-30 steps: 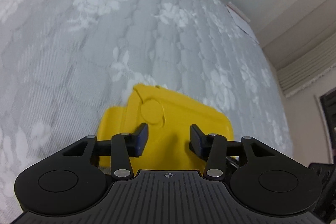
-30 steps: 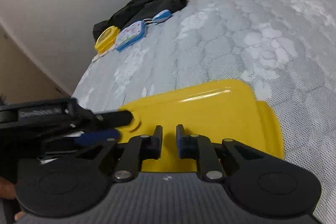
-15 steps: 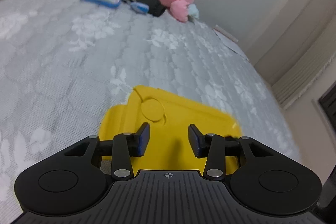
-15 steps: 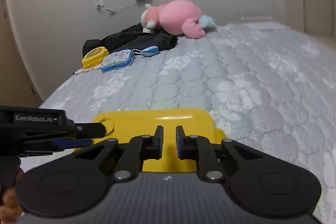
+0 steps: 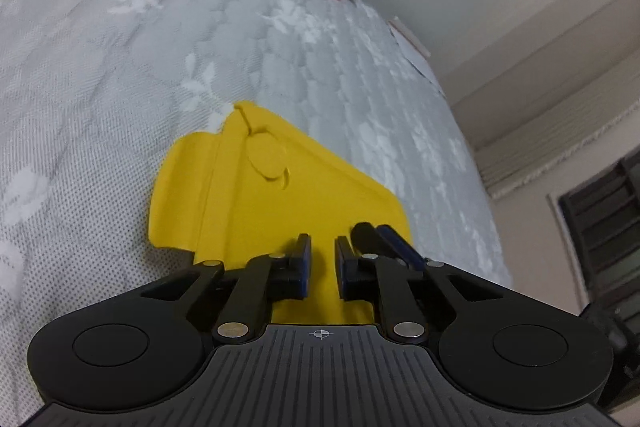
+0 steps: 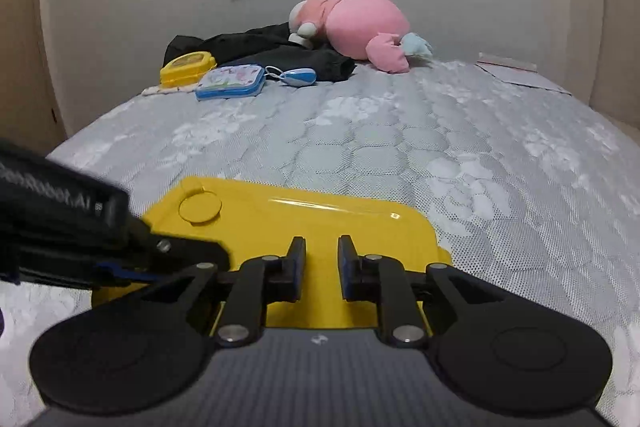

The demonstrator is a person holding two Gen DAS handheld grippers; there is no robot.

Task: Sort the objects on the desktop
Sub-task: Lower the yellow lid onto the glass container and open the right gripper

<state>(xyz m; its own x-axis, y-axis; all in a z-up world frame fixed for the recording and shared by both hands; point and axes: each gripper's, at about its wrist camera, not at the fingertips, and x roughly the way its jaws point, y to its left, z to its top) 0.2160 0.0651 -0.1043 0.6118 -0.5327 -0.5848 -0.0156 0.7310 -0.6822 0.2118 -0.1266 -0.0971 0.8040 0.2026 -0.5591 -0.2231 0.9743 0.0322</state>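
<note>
Both tongs, left point(image 5: 321, 264) and right point(image 6: 321, 266), are hovering narrowly parted, gripping nothing, over the flat yellow plastic tray point(image 6: 304, 227) lying empty at the grey quilted bed's point(image 6: 400, 147) near edge. The yellow toy case point(image 6: 187, 67), blue picture tablet point(image 6: 231, 81) and blue mouse point(image 6: 298, 76) are sitting grouped at the far edge, so how far sorting stands is not settled.

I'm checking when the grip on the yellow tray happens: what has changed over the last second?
The left tool narrowed from wide open to a small gap over the yellow tray. The right tool widened slightly and tipped up toward the far wall. Whether either pinches the tray cannot be told. The tray stayed on the grey mattress, and the pink plush toy stayed put.
</note>
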